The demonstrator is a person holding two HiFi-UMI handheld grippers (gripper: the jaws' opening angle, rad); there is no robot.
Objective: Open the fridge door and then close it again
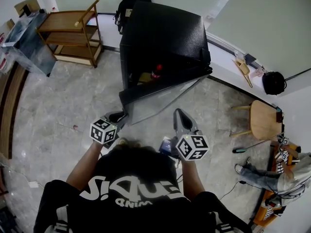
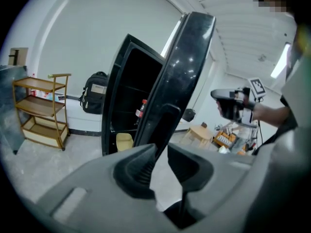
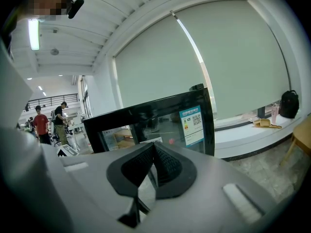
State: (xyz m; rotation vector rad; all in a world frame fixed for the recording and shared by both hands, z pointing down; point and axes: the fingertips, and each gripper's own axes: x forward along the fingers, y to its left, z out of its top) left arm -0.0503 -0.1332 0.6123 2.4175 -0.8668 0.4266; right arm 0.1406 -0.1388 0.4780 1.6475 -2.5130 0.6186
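Left gripper point(image 2: 162, 147) nearest the lens: dark ribbed pads apart, narrow gap, pale floor showing through it, nothing clamped. Its tips sit right at the free edge of the fridge door point(image 2: 187, 72); cannot tell whether they touch it. Right gripper point(image 3: 154, 144): pads meet at the tips, closed on nothing, held level just in front of the door's outer face and apart from it. Door stands partly open, swung out toward the person, hinged on the side by the right gripper, free edge on the left gripper's side. Door is a glossy black frame around a dark reflective pane, with a recessed vertical grip near the free edge; a blue-and-white label point(image 3: 193, 125) with a square code is stuck on the upper corner of the front. Fridge point(image 1: 160, 33) is a low black cabinet with a matt textured top, standing on the grey marbled floor next to the white window ledge. Interior dark; a red-capped bottle point(image 2: 141, 109) on a shelf and a pale yellow container point(image 2: 124, 141) below it. Black backpack point(image 1: 127, 4) behind the fridge, wooden shelf cart point(image 1: 73, 33) well off to the left
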